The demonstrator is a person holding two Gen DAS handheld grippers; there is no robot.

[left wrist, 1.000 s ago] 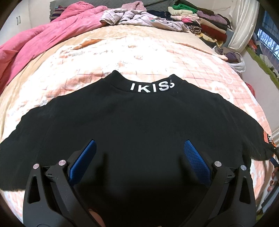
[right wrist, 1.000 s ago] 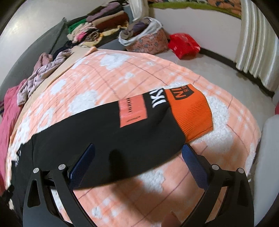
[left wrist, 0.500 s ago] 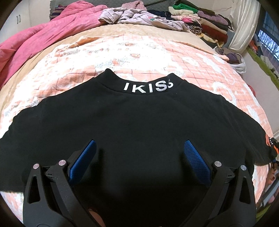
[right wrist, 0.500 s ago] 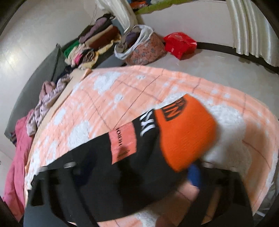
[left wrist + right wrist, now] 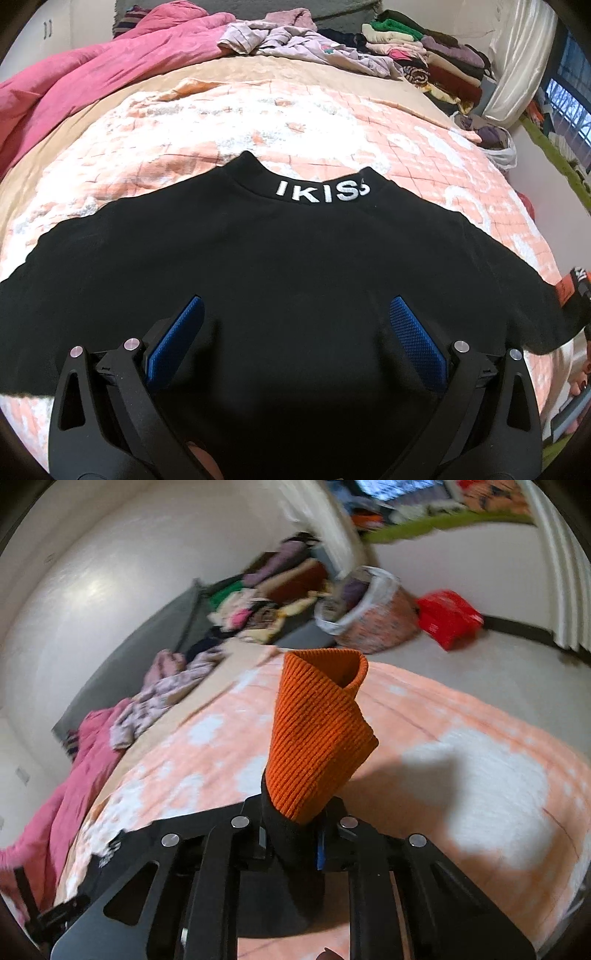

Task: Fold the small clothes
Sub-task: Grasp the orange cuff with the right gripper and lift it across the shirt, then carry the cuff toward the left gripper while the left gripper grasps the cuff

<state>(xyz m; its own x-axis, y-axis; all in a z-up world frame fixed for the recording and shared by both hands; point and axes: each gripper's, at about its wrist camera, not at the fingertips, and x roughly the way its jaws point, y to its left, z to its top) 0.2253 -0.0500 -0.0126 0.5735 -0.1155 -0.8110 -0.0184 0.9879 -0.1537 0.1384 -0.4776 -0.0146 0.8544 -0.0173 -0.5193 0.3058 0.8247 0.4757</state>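
Across the peach quilted bed [image 5: 332, 122] lies a black knit sweater [image 5: 295, 277]; the right hand-held gripper [image 5: 291, 845] is closing, pinching its orange ribbed cuff [image 5: 317, 734] to fold the sleeve, while the left hand-held gripper [image 5: 295, 314] hovers spread over the sweater.

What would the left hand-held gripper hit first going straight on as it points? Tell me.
Probably the black sweater spread on the bed: the left hand-held gripper points down at its middle, jaws wide open with nothing between them. How far above the cloth it hangs is unclear.
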